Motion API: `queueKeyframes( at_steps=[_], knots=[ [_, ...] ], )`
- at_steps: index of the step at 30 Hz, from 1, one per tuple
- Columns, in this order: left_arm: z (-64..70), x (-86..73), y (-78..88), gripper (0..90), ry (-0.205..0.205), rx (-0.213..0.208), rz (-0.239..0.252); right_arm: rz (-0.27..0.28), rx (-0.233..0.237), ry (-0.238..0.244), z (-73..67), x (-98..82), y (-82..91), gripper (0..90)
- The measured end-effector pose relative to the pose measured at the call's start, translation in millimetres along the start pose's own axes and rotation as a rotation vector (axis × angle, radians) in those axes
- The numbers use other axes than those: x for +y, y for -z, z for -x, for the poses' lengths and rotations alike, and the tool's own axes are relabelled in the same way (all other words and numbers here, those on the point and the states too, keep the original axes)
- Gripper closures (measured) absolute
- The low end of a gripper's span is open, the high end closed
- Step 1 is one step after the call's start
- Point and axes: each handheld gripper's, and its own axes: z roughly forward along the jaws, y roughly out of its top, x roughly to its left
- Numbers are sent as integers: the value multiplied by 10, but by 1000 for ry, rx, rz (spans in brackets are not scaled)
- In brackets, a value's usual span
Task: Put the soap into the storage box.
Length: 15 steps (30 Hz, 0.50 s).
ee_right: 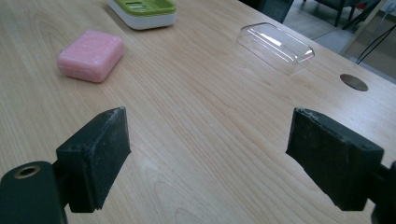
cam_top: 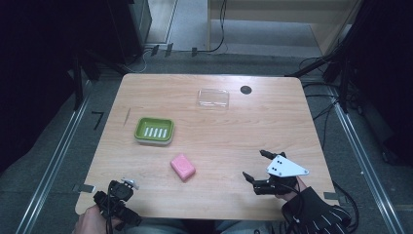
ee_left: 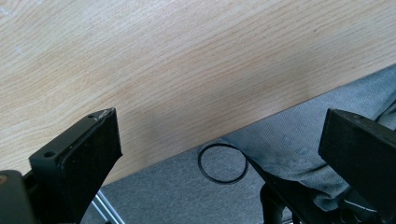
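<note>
Soap (cam_top: pixel 182 166), pink bar, lies flat on the bare worktop (cam_top: pixel 219 141), near the front edge and roughly midway between the two grippers, touching nothing. Right gripper (cam_top: pixel 256 167) hovers just right of it, jaws wide apart and empty; in its own view the soap (ee_right: pixel 91 55) sits ahead and to the left, off the jaw line. Left gripper (cam_top: pixel 127 184) rests at the front left corner, jaws also wide apart, nothing between them; its view looks past the worktop edge to the floor, where a black ring (ee_left: pixel 222 164) lies. Green dish (cam_top: pixel 154 130), slotted insert, holds nothing. Clear lid (cam_top: pixel 213 98) lies farther back, well apart from the dish, near a dark round hole (cam_top: pixel 246 89). Likely risks: the bar looks smooth with rounded corners, so a pinch off centre could squirt it out or skate it towards the front edge. The right gripper needs to swing left first, or one jaw will land on top of the bar. The dish looks light and could slide if the soap is pushed in at an angle. The clear lid is hard to see and easy to knock.
</note>
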Motion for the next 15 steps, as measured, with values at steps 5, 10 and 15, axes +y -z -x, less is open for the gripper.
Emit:
queueKeyframes(
  at_steps=[5, 10, 15],
  knots=[
    [0, 5, 9, 0, -2, 2, 0, 4, -2, 1, 4, -3, 8, 139],
    [-7, 9, 5, 0, -3, 0, -3, 1, -1, 3, 0, -2, 7, 138],
    [-3, 26, 6, 0, -11, 0, -6, 0, 0, 5, -1, -1, 7, 138]
  ],
)
